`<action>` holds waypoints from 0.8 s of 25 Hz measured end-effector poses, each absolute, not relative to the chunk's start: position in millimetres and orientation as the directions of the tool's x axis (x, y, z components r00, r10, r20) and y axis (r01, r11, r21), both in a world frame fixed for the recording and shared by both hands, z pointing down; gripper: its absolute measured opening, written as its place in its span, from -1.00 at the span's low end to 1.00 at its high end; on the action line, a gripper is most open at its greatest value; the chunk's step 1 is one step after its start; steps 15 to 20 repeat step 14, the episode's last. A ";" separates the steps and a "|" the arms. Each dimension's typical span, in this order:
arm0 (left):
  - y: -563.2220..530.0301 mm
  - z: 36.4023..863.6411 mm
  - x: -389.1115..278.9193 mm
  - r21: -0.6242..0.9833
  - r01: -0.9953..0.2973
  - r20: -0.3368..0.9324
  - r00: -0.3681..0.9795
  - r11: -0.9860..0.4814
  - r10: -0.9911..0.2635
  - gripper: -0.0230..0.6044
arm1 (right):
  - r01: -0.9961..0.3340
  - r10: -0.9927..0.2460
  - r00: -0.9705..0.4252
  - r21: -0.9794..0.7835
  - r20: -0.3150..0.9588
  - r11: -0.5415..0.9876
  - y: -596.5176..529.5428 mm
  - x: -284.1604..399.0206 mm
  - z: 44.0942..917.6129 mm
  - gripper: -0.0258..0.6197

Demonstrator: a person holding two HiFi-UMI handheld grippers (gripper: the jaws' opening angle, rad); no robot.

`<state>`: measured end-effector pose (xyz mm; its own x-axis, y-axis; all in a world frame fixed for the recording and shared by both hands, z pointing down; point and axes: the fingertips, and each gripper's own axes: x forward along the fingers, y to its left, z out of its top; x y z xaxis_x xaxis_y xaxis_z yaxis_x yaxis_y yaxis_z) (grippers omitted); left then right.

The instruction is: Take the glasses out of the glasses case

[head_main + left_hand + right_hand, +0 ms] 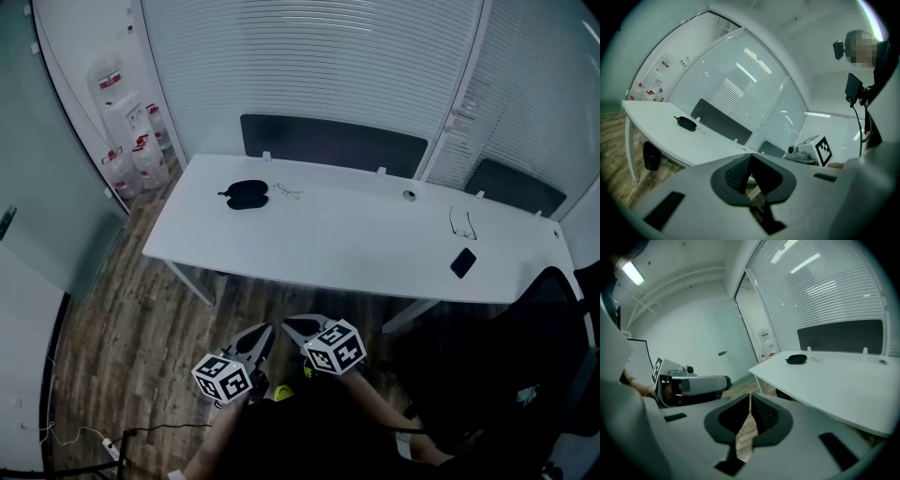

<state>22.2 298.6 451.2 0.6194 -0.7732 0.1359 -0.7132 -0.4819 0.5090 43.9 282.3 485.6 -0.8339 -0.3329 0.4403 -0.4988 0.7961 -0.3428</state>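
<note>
Glasses case [247,194] dark, oval, near far-left corner of surface [356,246]; lid state unreadable at this range. Thin wire-framed glasses [287,191] just beside case toward right edge; touching or not, unclear. Second pair [462,224] and phone [462,262] near right edge. Left gripper [262,335] and right gripper [295,326] held low, off near edge over floor; jaws pressed together on both, nothing pinched. Fits either glasses already out beside case, or a pair inside it. Any work at case calls for long reach toward far-left corner.
</note>
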 end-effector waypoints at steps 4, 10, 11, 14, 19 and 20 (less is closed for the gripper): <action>313.4 455.2 20.0 0.512 -0.706 0.144 0.632 -0.489 -0.762 -0.89 | -0.513 -0.345 -0.829 -0.350 0.441 0.784 297.3 42.5 488.9 -0.83; 327.2 458.6 13.1 0.518 -0.700 0.148 0.639 -0.491 -0.755 -0.89 | -0.527 -0.358 -0.821 -0.349 0.444 0.775 309.5 38.2 490.8 -0.83; 328.4 458.7 10.8 0.519 -0.699 0.147 0.639 -0.491 -0.755 -0.89 | -0.527 -0.358 -0.821 -0.348 0.445 0.775 310.9 36.2 490.8 -0.83; 331.1 457.9 3.6 0.521 -0.697 0.144 0.642 -0.494 -0.753 -0.89 | -0.527 -0.359 -0.820 -0.345 0.445 0.777 314.0 28.9 490.0 -0.83; 331.1 457.9 3.6 0.521 -0.697 0.144 0.642 -0.494 -0.753 -0.89 | -0.527 -0.359 -0.820 -0.345 0.445 0.777 314.0 28.9 490.0 -0.83; 331.1 457.9 3.6 0.521 -0.697 0.144 0.642 -0.494 -0.753 -0.89 | -0.527 -0.359 -0.820 -0.345 0.445 0.777 314.0 28.9 490.0 -0.83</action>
